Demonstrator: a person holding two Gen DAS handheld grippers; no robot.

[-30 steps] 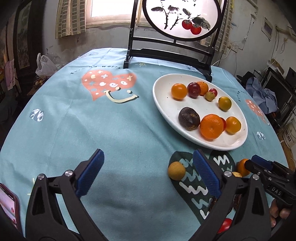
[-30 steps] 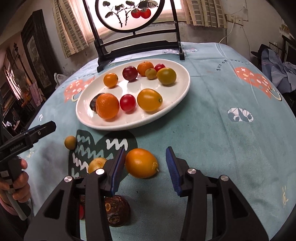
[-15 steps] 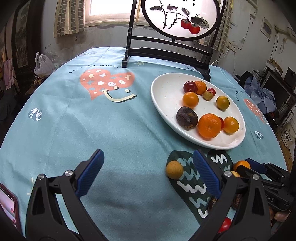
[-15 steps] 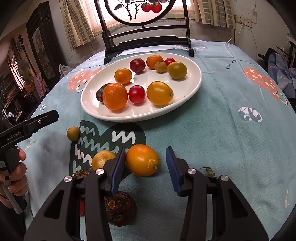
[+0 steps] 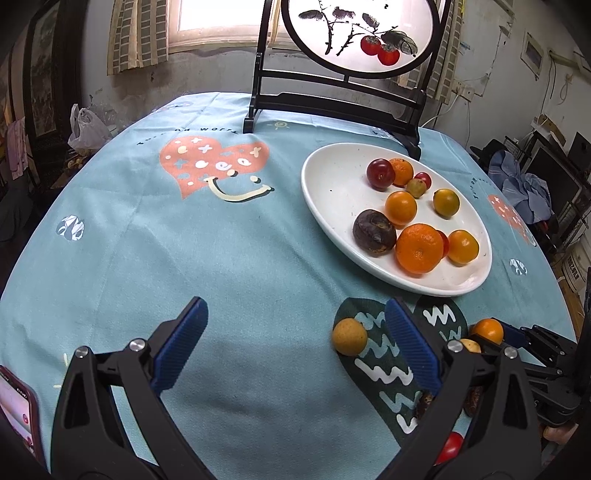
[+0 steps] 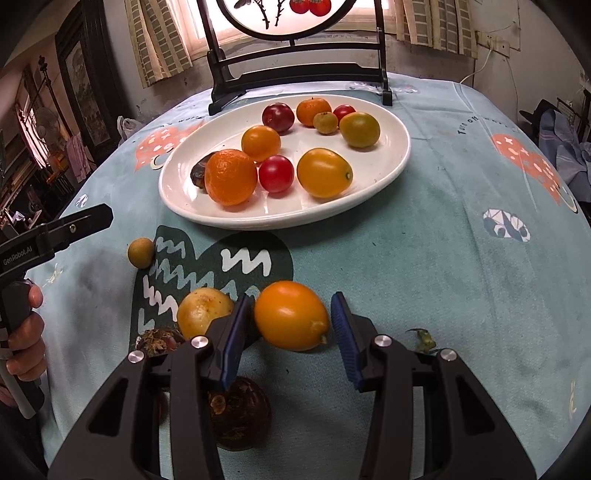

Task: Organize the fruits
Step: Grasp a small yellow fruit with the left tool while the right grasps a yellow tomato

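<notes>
Right wrist view: our right claw (image 6: 291, 332) brackets an orange kumquat (image 6: 291, 315), unclenched; our left claw (image 5: 291, 347) gapes over the desk (image 5: 221, 258).

Home: tablecloth (image 5: 147, 258), curtained window (image 5: 140, 33)

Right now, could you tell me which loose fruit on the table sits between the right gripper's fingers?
The orange fruit: it lies between the right gripper's open fingers, unlike the yellow fruit left of them.

Your left gripper (image 5: 293, 341) hangs wide open above the blue tablecloth (image 5: 229, 258). At two o'clock stands the white plate (image 5: 332, 192) with fruits. A small yellow fruit (image 5: 349, 336) lies just beside your right finger (image 5: 412, 347).
</notes>
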